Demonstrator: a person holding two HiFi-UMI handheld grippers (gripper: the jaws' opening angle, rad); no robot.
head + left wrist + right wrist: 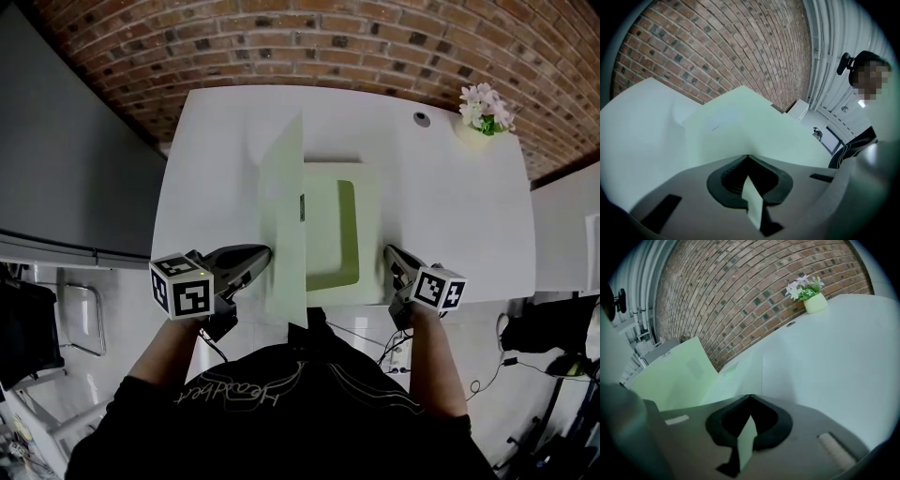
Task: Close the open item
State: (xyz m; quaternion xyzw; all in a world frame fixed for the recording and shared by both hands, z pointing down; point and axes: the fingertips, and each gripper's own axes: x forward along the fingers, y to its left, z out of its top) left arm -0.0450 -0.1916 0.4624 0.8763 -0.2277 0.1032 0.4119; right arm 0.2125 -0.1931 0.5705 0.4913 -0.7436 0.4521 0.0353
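head view first: green folder lies open in the middle of the white table, with its near end at the table's near edge. its cover stands almost upright along the left side. the right leaf lies flat and carries a darker green panel. my left gripper meets the cover close to its near end, and my right gripper sits at the leaf's near right corner. a flower pot stands at the far right, well apart.

left gripper view: my left gripper is clenched on the cover. a thin pale strip of it shows between the jaws, and the sheet rises ahead of them.

right gripper view: my right gripper is clamped on a thin green edge, which i take to be the right leaf. the cover stands to the left.

to close it well, i would pin the leaf so the folder cannot slide. i would swing the cover rightward in an arc about the fold rather than tug it, since the sheet looks thin and would probably bow. my right gripper sits where the cover should land, so i judge it must let go and clear out first.
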